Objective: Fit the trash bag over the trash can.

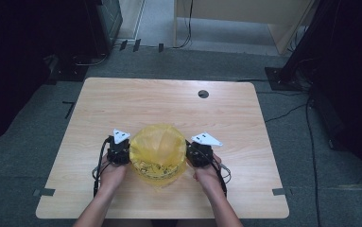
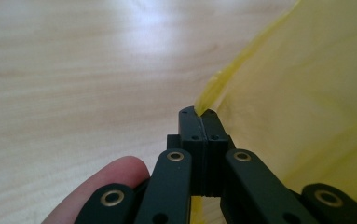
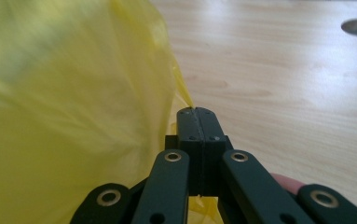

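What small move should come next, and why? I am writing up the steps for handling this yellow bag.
Probably draw both hands slightly apart to spread the mouth wider. The left tongs and the right tongs are each shut on an edge of the thin yellow plastic bag, on opposite sides, and the bag rests on the light wooden table with its top partly open.

We see the bag (image 1: 158, 152) on the worktop (image 1: 122, 101), toward its near edge. Our left gripper (image 1: 120, 152) sits at the bag's left side, our right gripper (image 1: 198, 152) at its right, each touching its rim. A hole (image 1: 203, 93) lies well behind the bag, to the right.
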`<state>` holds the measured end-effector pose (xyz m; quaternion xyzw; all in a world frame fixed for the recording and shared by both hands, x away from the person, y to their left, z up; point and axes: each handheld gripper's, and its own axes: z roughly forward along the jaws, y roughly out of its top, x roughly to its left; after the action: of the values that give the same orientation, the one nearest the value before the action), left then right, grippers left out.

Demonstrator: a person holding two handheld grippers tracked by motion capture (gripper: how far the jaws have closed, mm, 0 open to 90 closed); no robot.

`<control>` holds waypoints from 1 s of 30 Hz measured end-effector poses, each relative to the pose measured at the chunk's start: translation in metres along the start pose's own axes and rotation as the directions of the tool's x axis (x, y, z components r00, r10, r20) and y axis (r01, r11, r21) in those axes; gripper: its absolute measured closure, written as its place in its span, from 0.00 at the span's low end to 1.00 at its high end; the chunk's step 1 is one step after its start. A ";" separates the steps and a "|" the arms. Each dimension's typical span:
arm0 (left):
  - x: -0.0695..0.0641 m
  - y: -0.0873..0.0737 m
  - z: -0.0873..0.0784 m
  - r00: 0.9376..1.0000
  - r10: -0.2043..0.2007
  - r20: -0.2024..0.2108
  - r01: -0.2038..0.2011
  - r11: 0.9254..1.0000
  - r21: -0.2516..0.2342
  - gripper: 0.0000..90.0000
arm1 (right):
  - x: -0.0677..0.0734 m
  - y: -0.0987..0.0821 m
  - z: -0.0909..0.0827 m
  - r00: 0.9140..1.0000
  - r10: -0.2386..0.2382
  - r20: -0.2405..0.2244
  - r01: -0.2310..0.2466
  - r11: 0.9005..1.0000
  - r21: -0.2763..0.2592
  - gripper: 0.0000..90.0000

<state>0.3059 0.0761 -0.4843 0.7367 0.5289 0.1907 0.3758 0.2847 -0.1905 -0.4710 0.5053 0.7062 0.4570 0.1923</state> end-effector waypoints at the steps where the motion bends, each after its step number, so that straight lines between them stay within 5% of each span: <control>1: 0.000 0.000 0.000 1.000 0.000 0.000 0.000 1.000 0.000 1.00 | 0.000 -0.002 0.002 1.000 0.004 0.000 -0.004 1.000 0.007 1.00; 5: -0.003 -0.014 0.007 0.997 0.034 -0.064 -0.031 0.998 0.046 1.00 | 0.000 -0.012 0.011 0.999 -0.016 0.041 0.014 0.999 0.042 1.00; 6: -0.005 -0.020 0.010 0.995 0.039 -0.089 -0.034 0.998 0.060 1.00 | -0.002 -0.019 0.015 0.999 0.033 0.035 -0.035 0.998 0.048 1.00; 7: -0.005 -0.020 0.010 0.995 0.039 -0.089 -0.034 0.998 0.060 1.00 | -0.002 -0.019 0.015 0.999 0.033 0.035 -0.035 0.998 0.048 1.00; 8: -0.008 -0.027 0.012 0.991 0.048 -0.126 -0.042 0.998 0.053 1.00 | -0.002 -0.022 0.017 0.996 0.023 0.087 -0.028 0.998 0.057 1.00; 9: -0.008 -0.027 0.012 0.991 0.048 -0.126 -0.042 0.998 0.053 1.00 | -0.002 -0.024 0.018 0.995 0.024 0.093 -0.030 0.998 0.059 1.00; 11: -0.009 -0.031 0.011 0.982 0.074 -0.176 -0.068 0.997 0.040 1.00 | -0.003 -0.029 0.020 0.994 0.028 0.105 -0.034 0.997 0.064 1.00; 13: -0.009 -0.031 0.011 0.981 0.078 -0.179 -0.072 0.997 0.039 1.00 | -0.004 -0.030 0.021 0.994 0.022 0.109 -0.029 0.997 0.065 1.00; 15: -0.005 -0.031 0.009 0.993 0.037 -0.112 -0.034 0.999 0.034 0.92 | -0.006 -0.033 0.020 0.994 0.015 0.111 -0.022 0.998 0.063 1.00; 16: 0.003 -0.032 0.003 0.998 -0.033 -0.052 0.034 0.999 0.009 0.75 | -0.009 -0.033 0.015 0.996 0.036 0.085 -0.039 0.999 0.037 0.91; 18: 0.008 -0.033 -0.002 0.998 -0.052 -0.033 0.052 0.999 -0.003 0.56 | -0.011 -0.032 0.012 0.997 0.047 0.066 -0.049 0.999 0.023 0.85; 20: 0.017 -0.033 -0.015 0.996 -0.087 -0.012 0.087 0.996 -0.021 0.43 | -0.020 -0.027 -0.007 0.997 0.074 0.037 -0.073 0.996 -0.047 0.79; 22: 0.029 -0.028 -0.035 0.986 -0.167 -0.016 0.166 0.985 -0.042 0.38 | -0.024 -0.022 -0.022 0.994 0.092 0.061 -0.085 0.991 -0.103 0.79; 23: 0.029 -0.028 -0.035 0.986 -0.167 -0.016 0.166 0.985 -0.042 0.38 | -0.024 -0.022 -0.022 0.994 0.092 0.061 -0.085 0.991 -0.103 0.79; 25: 0.029 -0.024 -0.051 0.981 -0.188 -0.042 0.182 0.976 -0.119 0.41 | -0.021 -0.016 -0.037 0.992 0.098 0.080 -0.086 0.985 -0.150 0.83; 26: 0.019 -0.020 -0.059 0.987 -0.153 -0.050 0.142 0.975 -0.171 0.50 | -0.011 -0.013 -0.044 0.994 0.074 0.085 -0.057 0.981 -0.185 0.89; 27: 0.019 -0.020 -0.059 0.987 -0.153 -0.050 0.142 0.975 -0.171 0.55 | -0.006 -0.012 -0.046 0.994 0.060 0.091 -0.041 0.980 -0.197 0.92; 28: 0.000 -0.017 -0.063 0.995 -0.083 -0.052 0.070 0.974 -0.215 0.61 | 0.000 -0.011 -0.047 0.994 0.040 0.102 -0.019 0.979 -0.204 0.95; 29: -0.010 -0.016 -0.064 0.997 -0.053 -0.047 0.041 0.973 -0.229 0.68 | 0.006 -0.011 -0.048 0.994 0.038 0.106 -0.016 0.978 -0.206 0.98; 30: -0.010 -0.016 -0.064 0.997 -0.053 -0.047 0.041 0.973 -0.229 0.72 | 0.006 -0.011 -0.048 0.994 0.038 0.106 -0.016 0.978 -0.206 0.98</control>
<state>0.2489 0.0922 -0.4544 0.6707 0.5305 0.2606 0.4481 0.2417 -0.2078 -0.4551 0.5166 0.6368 0.5017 0.2756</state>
